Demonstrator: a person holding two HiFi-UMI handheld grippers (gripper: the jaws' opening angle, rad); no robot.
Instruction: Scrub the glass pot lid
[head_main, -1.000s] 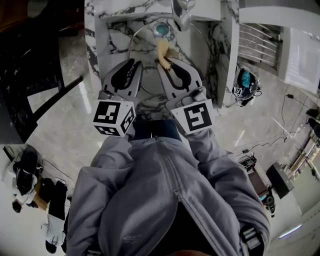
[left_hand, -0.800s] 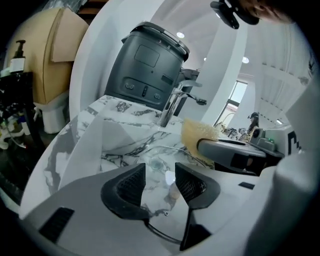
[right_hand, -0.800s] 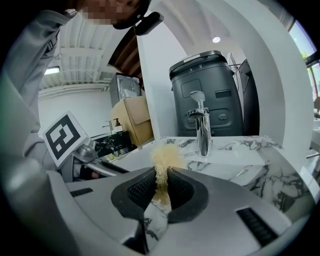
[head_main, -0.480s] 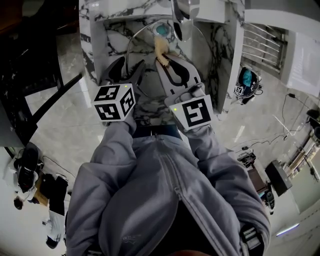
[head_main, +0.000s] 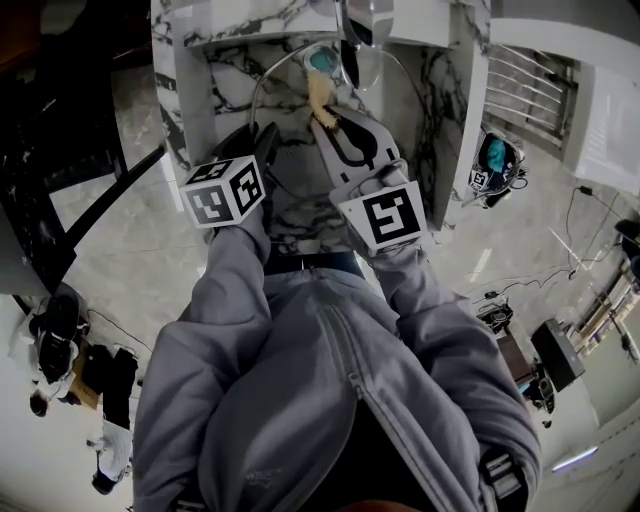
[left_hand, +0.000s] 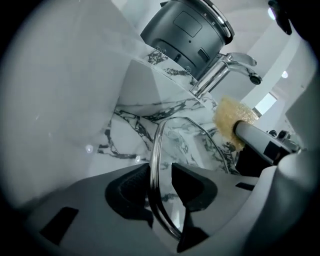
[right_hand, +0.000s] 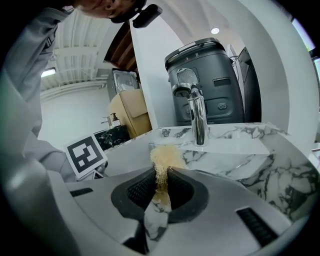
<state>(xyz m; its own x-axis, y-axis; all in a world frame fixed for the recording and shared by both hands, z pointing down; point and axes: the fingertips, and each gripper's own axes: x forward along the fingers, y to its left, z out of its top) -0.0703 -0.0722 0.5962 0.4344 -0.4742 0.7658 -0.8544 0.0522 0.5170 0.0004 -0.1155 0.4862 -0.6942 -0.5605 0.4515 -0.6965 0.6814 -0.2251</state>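
The left gripper (left_hand: 161, 186) straddles the upright glass pot lid (left_hand: 187, 142) at its metal rim. Its jaws have just been closing, but one pad is still clear of the rim. Since a second ago it has sunk and rolled. The right gripper (right_hand: 160, 190) is clamped on a yellow scrubber (right_hand: 164, 157), ahead and to the right of the left gripper by the lid's far edge.

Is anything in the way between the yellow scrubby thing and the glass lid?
No, nothing visible. The fibrous yellow scrubber, pinched in the right gripper, hangs right beside the round glass pot lid at its rim, inside the marble sink. Whether they touch isn't clear.
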